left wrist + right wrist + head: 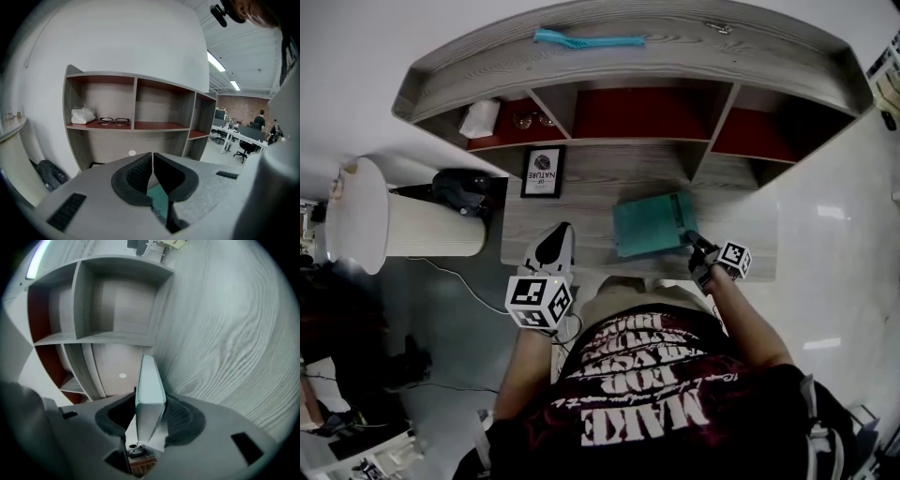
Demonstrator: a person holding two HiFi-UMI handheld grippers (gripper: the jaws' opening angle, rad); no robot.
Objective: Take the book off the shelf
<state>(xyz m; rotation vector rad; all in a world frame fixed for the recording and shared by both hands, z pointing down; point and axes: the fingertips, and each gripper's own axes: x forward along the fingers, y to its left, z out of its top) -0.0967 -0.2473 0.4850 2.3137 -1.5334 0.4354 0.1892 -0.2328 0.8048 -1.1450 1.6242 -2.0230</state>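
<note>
Shelving fills the far side of the head view: a grey wood shelf with red-lined open compartments, and below them a grey wood table that juts toward the person. To its left lies a white cylinder, with a black bag between the two.

The teal book is out of the compartments and lies flat over the table, well in front of the middle one. Whether its underside touches the wood cannot be told. The right gripper has it by the near right corner. In the right gripper view the jaws are clamped on the book, one pad on each cover, with its edge running away toward the shelf.

The left gripper hovers over the table's near left part, apart from the book. Its jaws are closed together with nothing between them.

A framed picture stands against the back panel under the left compartment. A teal brush lies on the shelf's top. In the left compartment sit a white crumpled wad and, just beside it, a pair of glasses.
</note>
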